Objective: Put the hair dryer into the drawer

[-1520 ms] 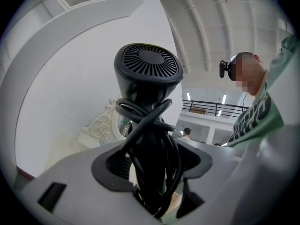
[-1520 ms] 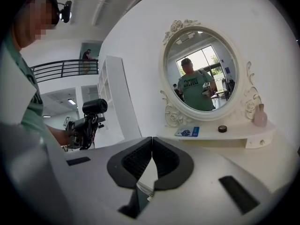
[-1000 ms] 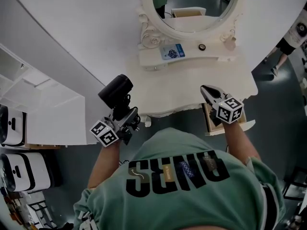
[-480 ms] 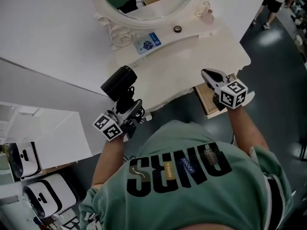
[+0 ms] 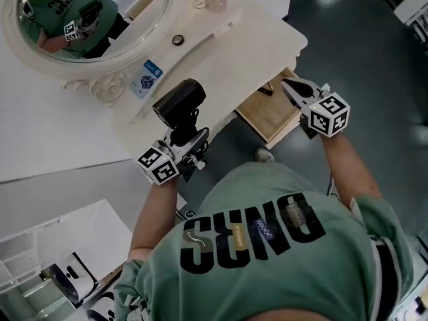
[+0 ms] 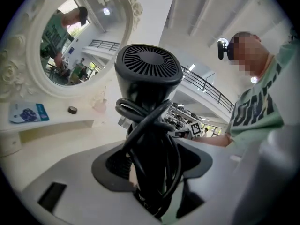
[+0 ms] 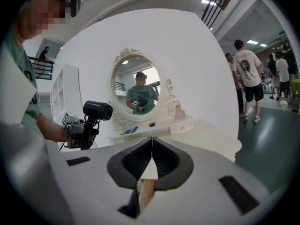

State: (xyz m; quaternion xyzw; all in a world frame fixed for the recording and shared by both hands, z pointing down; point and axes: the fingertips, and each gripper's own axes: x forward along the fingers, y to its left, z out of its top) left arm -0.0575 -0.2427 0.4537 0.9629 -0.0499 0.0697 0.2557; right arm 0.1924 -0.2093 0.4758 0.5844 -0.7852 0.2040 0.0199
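A black hair dryer [image 5: 179, 103] stands upright in my left gripper [image 5: 186, 138], which is shut on its handle. Its black cord is wound round that handle [image 6: 151, 139], and the vented back of the dryer [image 6: 149, 71] faces the left gripper view. The dryer hangs in front of the white vanity table [image 5: 227, 45], left of the open wooden drawer [image 5: 264, 118]. My right gripper [image 5: 292, 89] is shut on nothing, its tips over the drawer's far right corner. The right gripper view shows its pads [image 7: 151, 165] closed together, with the dryer [image 7: 97, 110] off to the left.
An oval mirror [image 5: 87, 19] stands on the vanity, with a blue card [image 5: 146, 79], a small dark round item [image 5: 177, 40] and a pinkish bottle [image 5: 214, 0] below it. White shelving [image 5: 60, 246] is at the lower left. People [image 7: 246, 74] stand off to the right.
Both grippers have swung right along the vanity's front. The open drawer has come into fuller view by the right gripper. The dryer stays held in the left gripper.
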